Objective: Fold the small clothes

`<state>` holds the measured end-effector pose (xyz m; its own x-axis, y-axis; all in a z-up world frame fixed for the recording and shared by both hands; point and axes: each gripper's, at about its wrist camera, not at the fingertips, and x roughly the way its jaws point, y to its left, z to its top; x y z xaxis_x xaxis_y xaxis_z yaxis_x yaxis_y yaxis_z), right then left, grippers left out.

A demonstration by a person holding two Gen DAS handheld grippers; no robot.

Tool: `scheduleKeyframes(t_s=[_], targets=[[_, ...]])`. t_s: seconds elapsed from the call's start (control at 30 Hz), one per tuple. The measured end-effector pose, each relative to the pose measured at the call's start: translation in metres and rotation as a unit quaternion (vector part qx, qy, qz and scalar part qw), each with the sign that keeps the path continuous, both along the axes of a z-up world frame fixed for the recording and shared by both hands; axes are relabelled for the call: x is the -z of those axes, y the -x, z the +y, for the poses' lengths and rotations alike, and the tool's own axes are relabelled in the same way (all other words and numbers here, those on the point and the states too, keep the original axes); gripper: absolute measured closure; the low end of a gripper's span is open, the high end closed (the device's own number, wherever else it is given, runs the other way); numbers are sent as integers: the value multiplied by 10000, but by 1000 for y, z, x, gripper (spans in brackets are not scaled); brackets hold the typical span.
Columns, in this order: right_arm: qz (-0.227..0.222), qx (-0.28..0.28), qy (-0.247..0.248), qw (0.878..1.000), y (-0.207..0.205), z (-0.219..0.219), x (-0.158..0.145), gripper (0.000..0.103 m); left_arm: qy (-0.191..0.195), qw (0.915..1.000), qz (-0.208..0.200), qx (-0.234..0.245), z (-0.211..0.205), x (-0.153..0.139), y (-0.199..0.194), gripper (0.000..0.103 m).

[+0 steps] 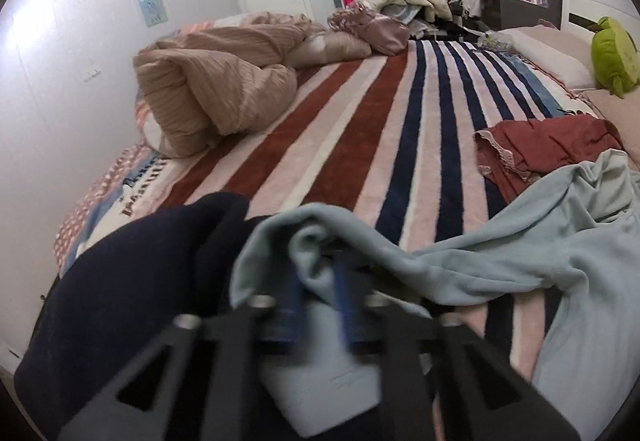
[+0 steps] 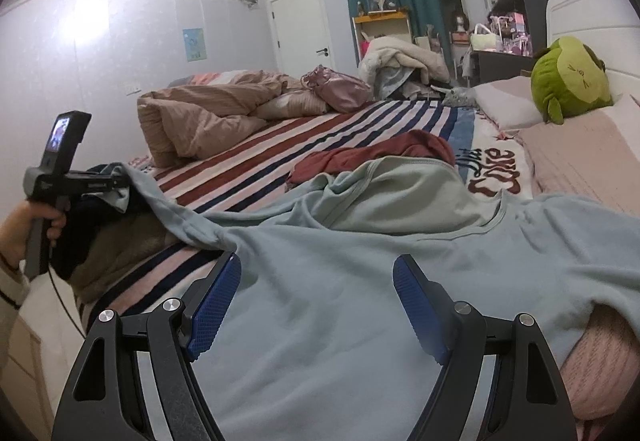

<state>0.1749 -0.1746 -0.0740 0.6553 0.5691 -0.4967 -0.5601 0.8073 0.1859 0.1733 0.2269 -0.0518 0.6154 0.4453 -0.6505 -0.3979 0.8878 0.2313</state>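
Note:
A light blue garment [image 2: 340,301] lies spread over the near side of the striped blanket [image 1: 360,121]. My left gripper [image 1: 318,281] is shut on a bunched edge of it, the cloth pinched between the blue pads [image 1: 288,301]. In the right wrist view the left gripper [image 2: 118,183], held by a hand, lifts that edge at the far left. My right gripper [image 2: 318,259] stands open just above the flat middle of the garment, its pads [image 2: 218,305] well apart. A dark navy garment [image 1: 120,301] lies beside the left gripper.
A red garment [image 1: 548,149] lies crumpled beyond the blue one. A beige duvet [image 1: 212,93] is heaped at the far left and a pink bag [image 2: 340,87] at the far end. A green plush [image 2: 568,77] sits on pillows at the right.

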Motion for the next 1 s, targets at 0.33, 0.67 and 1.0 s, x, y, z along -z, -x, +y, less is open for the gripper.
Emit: scheduleKeyframes(t_s=[0.33,0.67,1.0], targets=[[-6,210,-79,9997,9,-18,-6,27,95,9757,-1507,1585,-77,-74,38,100],[225,625,219,9976,22,-59,-4,27,1855,8921,278,4110,-202,40,30,97],[643,-196,476,9966,29,-21,-8,27,1785,9131,-65,3665,-139,37,77,43]])
